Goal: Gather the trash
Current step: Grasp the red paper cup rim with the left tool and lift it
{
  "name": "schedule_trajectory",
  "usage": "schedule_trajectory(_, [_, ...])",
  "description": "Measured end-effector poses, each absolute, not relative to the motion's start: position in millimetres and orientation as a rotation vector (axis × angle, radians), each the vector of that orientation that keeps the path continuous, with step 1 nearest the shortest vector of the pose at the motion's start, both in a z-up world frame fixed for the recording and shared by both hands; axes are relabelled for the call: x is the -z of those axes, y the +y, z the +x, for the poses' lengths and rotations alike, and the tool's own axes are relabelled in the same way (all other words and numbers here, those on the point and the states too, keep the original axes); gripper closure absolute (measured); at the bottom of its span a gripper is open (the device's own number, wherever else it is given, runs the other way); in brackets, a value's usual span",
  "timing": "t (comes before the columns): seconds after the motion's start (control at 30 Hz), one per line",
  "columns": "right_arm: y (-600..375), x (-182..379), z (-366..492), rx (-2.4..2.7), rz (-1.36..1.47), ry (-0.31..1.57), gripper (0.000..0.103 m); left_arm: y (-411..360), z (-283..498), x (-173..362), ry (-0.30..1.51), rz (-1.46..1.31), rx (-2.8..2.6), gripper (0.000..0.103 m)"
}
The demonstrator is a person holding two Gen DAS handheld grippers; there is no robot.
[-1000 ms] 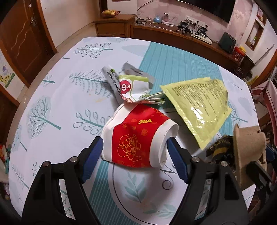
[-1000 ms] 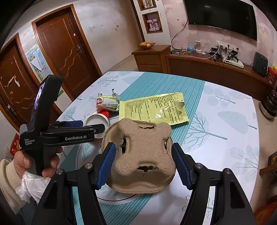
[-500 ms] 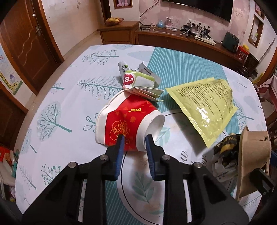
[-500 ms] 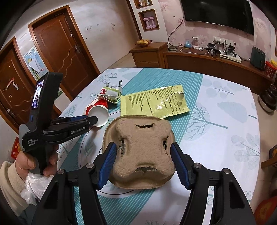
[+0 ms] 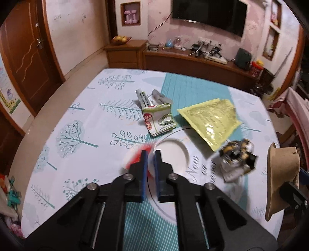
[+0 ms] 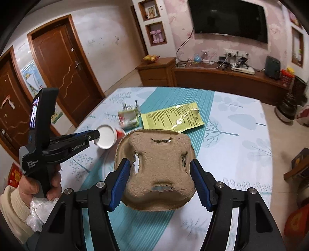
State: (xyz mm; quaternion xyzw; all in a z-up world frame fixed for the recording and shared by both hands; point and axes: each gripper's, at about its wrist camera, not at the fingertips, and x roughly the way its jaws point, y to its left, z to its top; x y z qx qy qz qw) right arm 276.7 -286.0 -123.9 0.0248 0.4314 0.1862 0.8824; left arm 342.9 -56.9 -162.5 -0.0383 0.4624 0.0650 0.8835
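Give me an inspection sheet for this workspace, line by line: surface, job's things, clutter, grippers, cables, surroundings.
Surface: table under a tree-print cloth with a teal stripe.
Job's things: red and white paper cup lifted off the cloth; brown pulp cup carrier; yellow foil pouch; folded green and white wrapper; crumpled black and silver wrapper, all three lying on the cloth.
Clutter: nothing seen beyond the trash.
Grippers: left hand-held gripper pinches the cup's rim; right hand-held gripper clamps the carrier's sides.
Cables: tangle on the TV cabinet; none on the table.
Surroundings: wall TV, wooden doors, fruit bowl.
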Motion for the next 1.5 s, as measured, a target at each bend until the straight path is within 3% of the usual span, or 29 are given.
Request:
schedule_trajectory(0.63, [-180, 32, 35, -0.06, 0.158, 0.732, 0.039, -5, 168, 57, 0.798, 0.061, 0.242, 0.103])
schedule_trajectory(0.93, [-146, 31, -37, -0.008, 0.191, 0.773, 0.039, 4, 131, 53, 0.856, 0.081, 0.283, 0.103])
schedule_trajectory(1.2, [-169, 40, -28, -0.001, 0.2, 0.817, 0.039, -16, 147, 78, 0.924, 0.058, 0.266, 0.103])
schedule_trajectory(1.23, [-172, 43, -26, -0.003, 0.202, 0.821, 0.039, -19, 152, 83, 0.934, 0.06, 0.256, 0.099])
schedule_trajectory(1.3, [-179, 47, -19, -0.012, 0.201, 0.832, 0.039, -24, 159, 89, 0.942, 0.056, 0.247, 0.073])
schedule_trajectory(1.33, [-181, 50, -15, -0.016, 0.197, 0.837, 0.039, -26, 164, 92, 0.948, 0.047, 0.242, 0.038])
schedule_trajectory(1.37, [-185, 54, -11, -0.021, 0.194, 0.844, 0.039, -28, 169, 95, 0.947, 0.039, 0.239, 0.012])
schedule_trajectory(1.5, [-200, 66, 9, -0.04, 0.193, 0.866, 0.039, -37, 185, 104, 0.928, 0.03, 0.206, 0.011])
